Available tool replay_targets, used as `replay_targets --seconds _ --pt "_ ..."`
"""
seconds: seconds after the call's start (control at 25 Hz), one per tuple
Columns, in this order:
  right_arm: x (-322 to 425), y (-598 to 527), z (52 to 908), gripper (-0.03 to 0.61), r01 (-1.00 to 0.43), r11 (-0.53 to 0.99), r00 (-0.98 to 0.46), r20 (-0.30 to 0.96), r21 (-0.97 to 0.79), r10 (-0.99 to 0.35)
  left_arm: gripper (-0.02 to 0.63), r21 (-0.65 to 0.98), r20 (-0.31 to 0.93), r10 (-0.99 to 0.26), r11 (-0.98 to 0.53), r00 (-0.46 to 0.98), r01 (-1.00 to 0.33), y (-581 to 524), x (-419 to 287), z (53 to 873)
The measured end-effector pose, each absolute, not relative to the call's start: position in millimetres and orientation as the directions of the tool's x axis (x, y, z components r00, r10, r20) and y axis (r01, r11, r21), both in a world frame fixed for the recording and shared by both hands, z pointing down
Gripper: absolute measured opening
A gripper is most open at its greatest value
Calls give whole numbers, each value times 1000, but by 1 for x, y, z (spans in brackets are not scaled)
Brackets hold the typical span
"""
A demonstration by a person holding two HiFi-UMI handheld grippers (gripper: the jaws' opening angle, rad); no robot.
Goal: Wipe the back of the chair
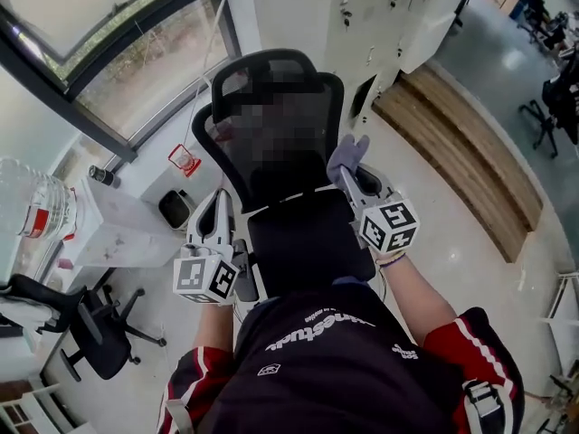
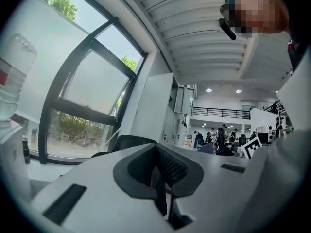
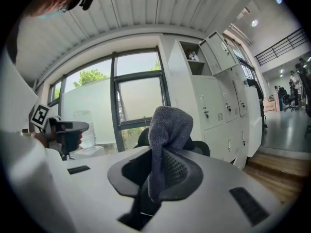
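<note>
Fingers [image 3: 175, 171] of the right gripper [image 3: 155, 176] are clamping shut on a grey cloth [image 3: 167, 125], which is bunching up above the tips at frame centre. Chair back [image 3: 199, 147] is showing as a dark edge just behind the cloth; contact cannot be told. White lockers [image 3: 218, 106] are standing right of centre, with a window [image 3: 138, 103] left of them.

Left gripper view: the left gripper [image 2: 160, 178] is pressing its fingers together with nothing between them. Chair back is peeking over them, lower left of centre. A water bottle [image 2: 12, 76] is sitting at the far left edge.

Head view: both grippers are pointing up-frame at the chair back, which is occupying the upper centre. Left gripper is hovering at lower left, beside the seat [image 1: 308, 242]. Right gripper is carrying the cloth at the chair back's right edge, near or touching, cannot tell which. A second chair [image 1: 95, 333] is standing at lower left.
</note>
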State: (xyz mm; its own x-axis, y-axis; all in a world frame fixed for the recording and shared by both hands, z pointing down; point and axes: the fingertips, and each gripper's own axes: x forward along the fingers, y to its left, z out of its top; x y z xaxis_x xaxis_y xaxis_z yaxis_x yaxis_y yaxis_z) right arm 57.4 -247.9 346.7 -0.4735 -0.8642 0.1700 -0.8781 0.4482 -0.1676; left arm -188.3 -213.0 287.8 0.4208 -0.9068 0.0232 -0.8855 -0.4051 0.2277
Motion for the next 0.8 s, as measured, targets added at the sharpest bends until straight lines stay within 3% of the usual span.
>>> replay_targets --seconds 0.28,0.8 --pt "51 -186 289 61 -870 480 -491 96 -115 -866 23 191 10 -890 -447 457 -874 -208 -174 263" --pt "46 -174 277 61 -844 526 -535 87 -108 -840 23 177 13 -886 -454 463 -873 -199 -162 255"
